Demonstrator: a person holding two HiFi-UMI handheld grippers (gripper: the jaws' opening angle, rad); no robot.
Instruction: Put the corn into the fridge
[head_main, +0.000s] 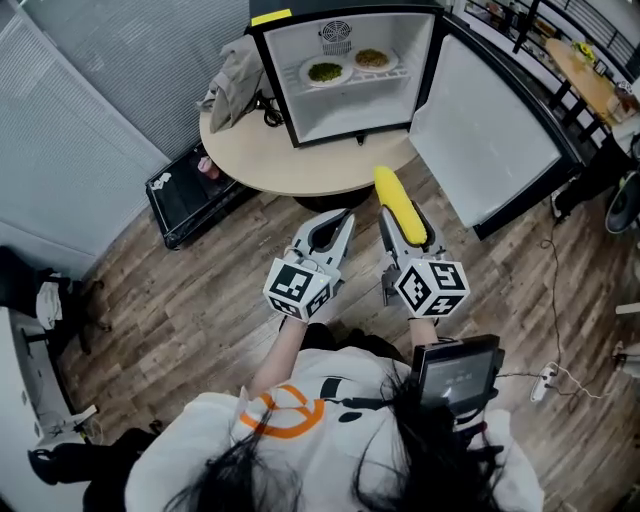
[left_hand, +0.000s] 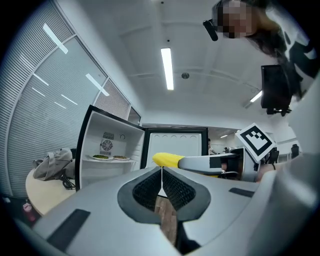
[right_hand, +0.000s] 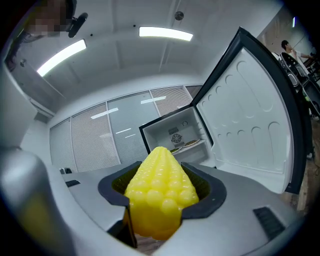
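Plainly, the right claw (head_main: 405, 228) has the corn (right_hand: 159, 192) clamped between its jaws, which stand wide around the cob while its far end pokes out ahead of them. The cob is bright yellow and knobbly with rows of rounded kernels, and it looks glossy, rather like plastic. The pads gripping it are black and ribbed. Just to that claw's left, the left claw (left_hand: 161, 172) is closed tip to tip on nothing.

Both point level at the fridge (head_main: 350, 105), which stands well ahead of them on a round, smooth, pale counter (head_main: 290, 168). Its door (head_main: 490, 140) hangs wide open off to the right claw's right. Inside, the walls are smooth white; a shelf (head_main: 345, 82) high up carries two plates (head_main: 325, 72) of food, with bare space beneath.

I judge this the carry stage: the corn is gripped but not yet inside. The next move calls for reaching forward over the counter's edge into that lower space and setting the cob down before letting go. Being round, it may roll.
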